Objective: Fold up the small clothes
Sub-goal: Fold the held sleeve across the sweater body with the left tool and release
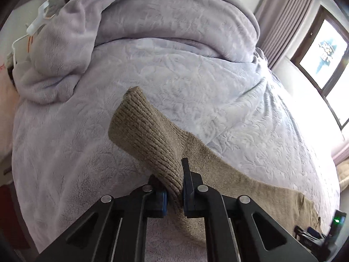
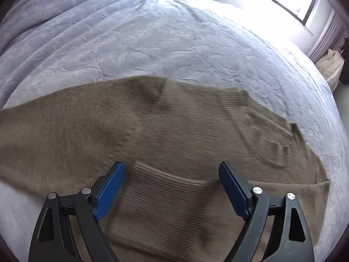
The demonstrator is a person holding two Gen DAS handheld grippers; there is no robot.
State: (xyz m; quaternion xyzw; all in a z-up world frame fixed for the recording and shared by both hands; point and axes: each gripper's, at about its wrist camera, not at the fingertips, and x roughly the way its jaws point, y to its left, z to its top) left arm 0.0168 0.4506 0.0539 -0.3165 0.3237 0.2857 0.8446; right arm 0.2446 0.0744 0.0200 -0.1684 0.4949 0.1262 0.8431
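From my left wrist view, my left gripper [image 1: 174, 194] is clamped tight on the ribbed cuff [image 1: 144, 131] of a brown knitted sweater [image 1: 250, 194], with the cuff standing up past the fingers and curling over to the left. The sleeve trails away to the lower right across the pale lilac blanket [image 1: 196, 83] that covers the bed, and a bunched fold of the same blanket is heaped at the far end. A window [image 1: 322, 50] with curtains shows at the right edge. From my right wrist view, my right gripper [image 2: 172, 187] stands wide open and holds nothing; its blue pads [image 2: 111, 192] hang above a ribbed band [image 2: 163, 200] of the sweater [image 2: 109, 126], which lies spread flat across the bed. This view is somewhat blurred.
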